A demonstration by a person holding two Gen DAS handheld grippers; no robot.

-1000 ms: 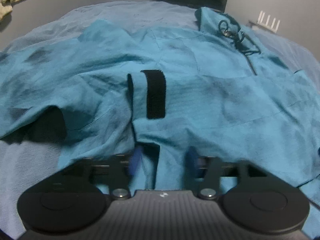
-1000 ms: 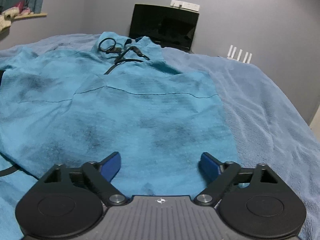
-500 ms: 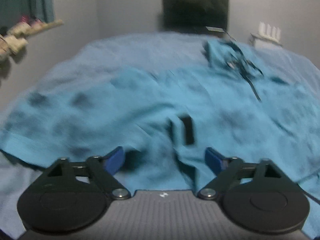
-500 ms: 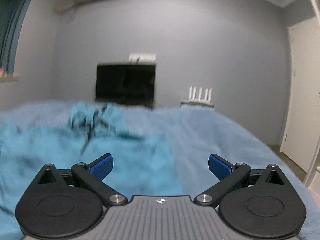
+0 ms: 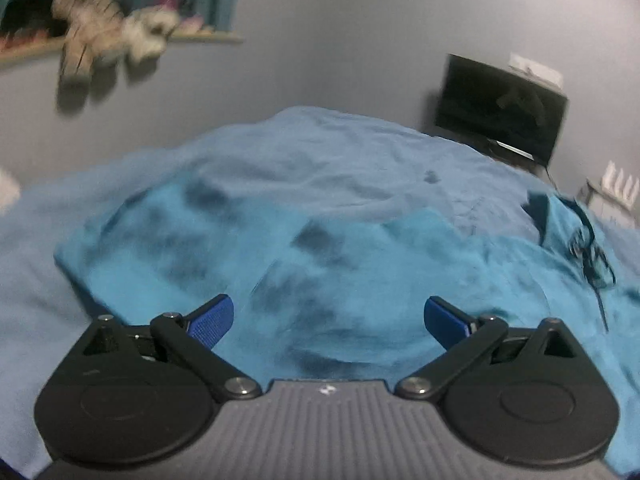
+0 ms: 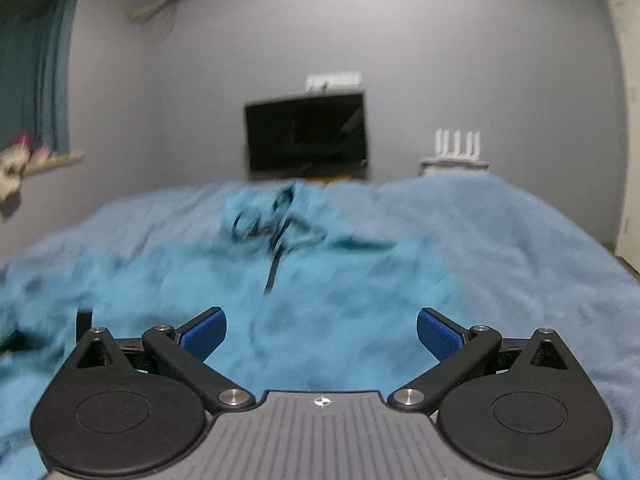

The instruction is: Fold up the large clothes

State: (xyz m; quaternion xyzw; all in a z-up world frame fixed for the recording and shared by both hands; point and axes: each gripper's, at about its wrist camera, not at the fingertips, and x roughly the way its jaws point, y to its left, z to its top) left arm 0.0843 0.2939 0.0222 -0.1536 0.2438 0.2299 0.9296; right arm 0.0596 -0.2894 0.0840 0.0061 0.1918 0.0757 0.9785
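Both tongs empty, teal jacket spread on the bed, next fold not begun.

My left gripper point(image 5: 327, 320) has its blue pads wide apart, nothing between them, above the jacket point(image 5: 280, 280); my right gripper point(image 6: 322, 332) is spread the same, also empty. The garment lies on the blue blanket point(image 6: 500, 240), black drawcords point(image 6: 276, 224) at the far end near the monitor point(image 6: 306, 136). Both views are blurred, so I cannot pick out seams or edges. My judgement: choose two matching points on one side edge, come down low, pinch a single layer in each tong, lift together and carry the flap across evenly. Keep clear of the cords. Risk: grabbing blanket with the cloth.
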